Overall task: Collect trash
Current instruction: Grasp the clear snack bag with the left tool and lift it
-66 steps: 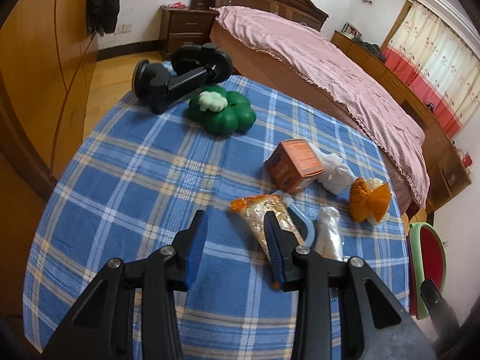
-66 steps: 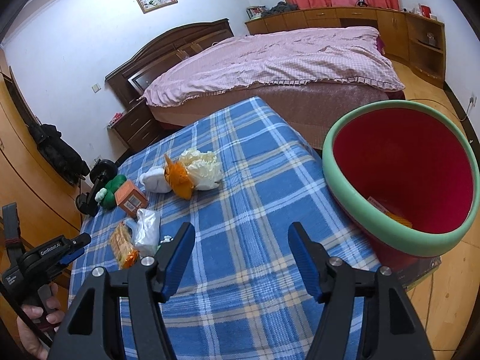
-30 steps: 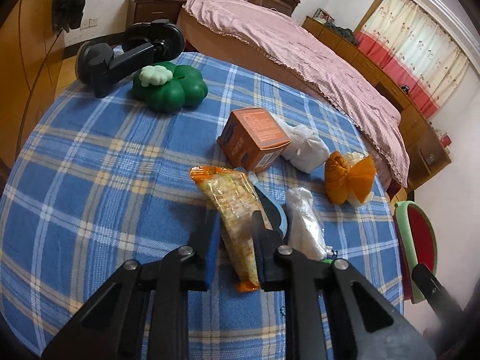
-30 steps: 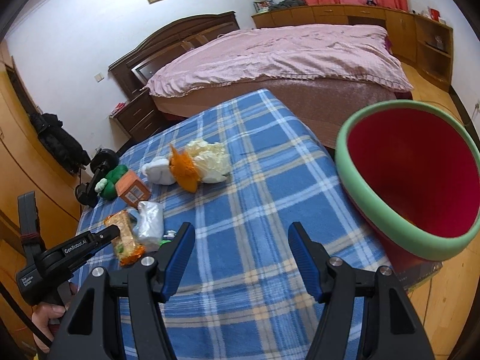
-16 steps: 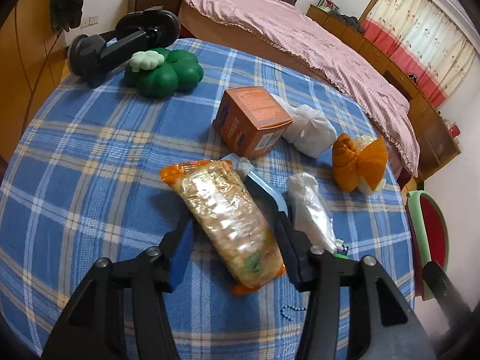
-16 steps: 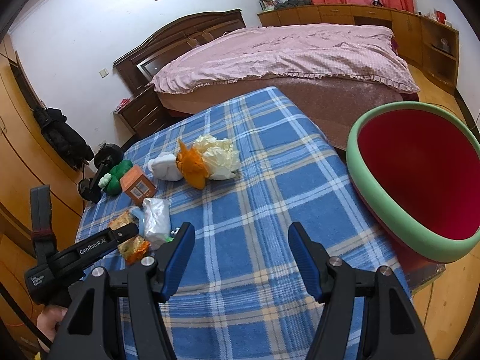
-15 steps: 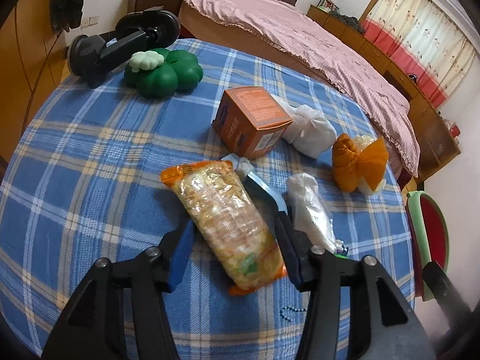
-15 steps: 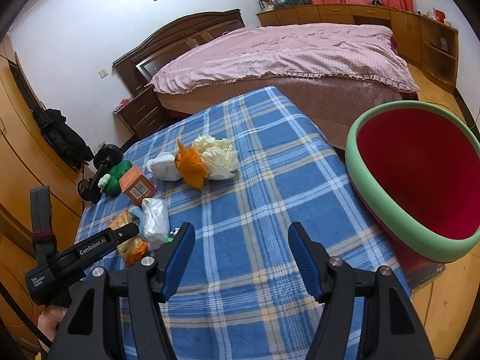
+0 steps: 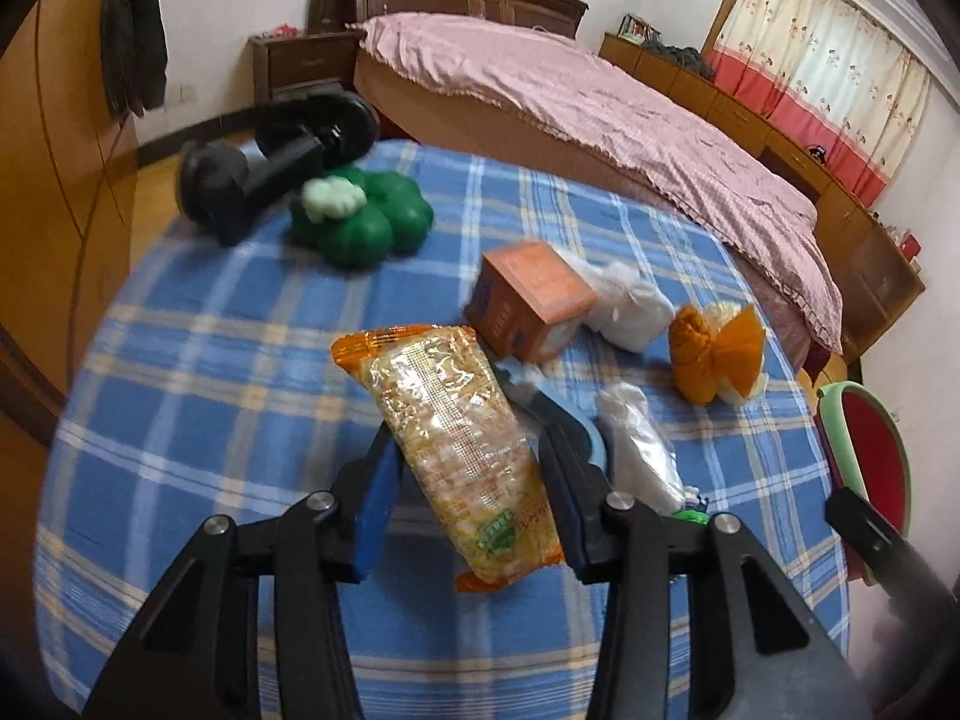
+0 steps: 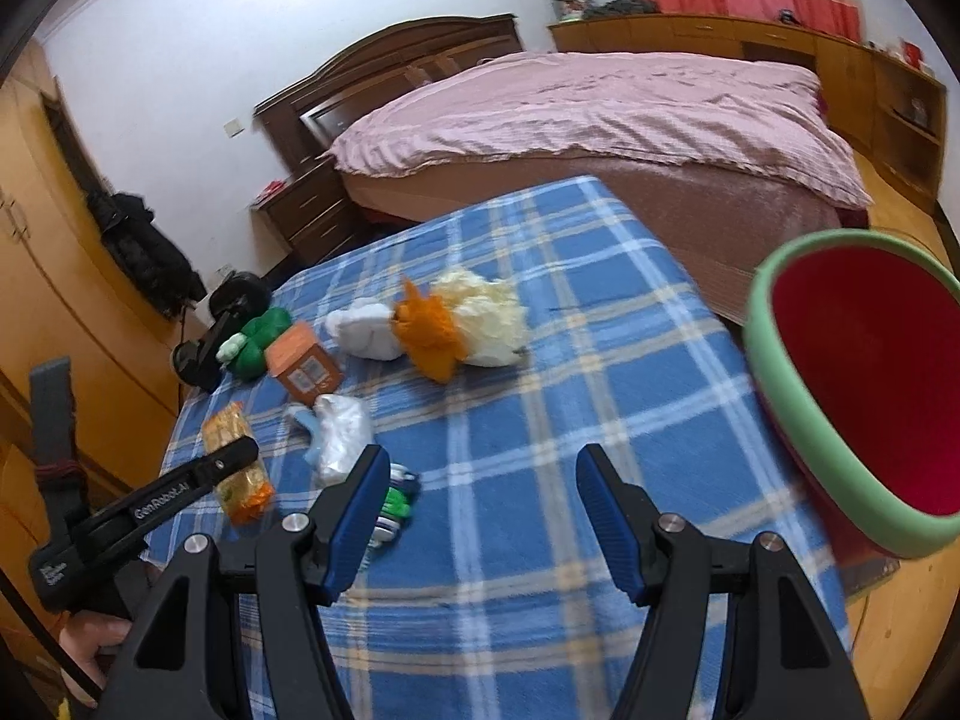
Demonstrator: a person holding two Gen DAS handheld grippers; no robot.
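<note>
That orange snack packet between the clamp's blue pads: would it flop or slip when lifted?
The snack packet is probably light, being thin film round puffed pieces. Its glossy wrapper may slip between the pads. Its long end overhangs the left hand-held gripper, so it may droop.

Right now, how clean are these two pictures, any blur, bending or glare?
Left wrist view: fisheye bends the plaid table; the black holder and orange box are motion-smeared, the snack packet has glare on its film. Right wrist view: dark rounded corners, the red bin slightly soft, the bed evenly lit.
</note>
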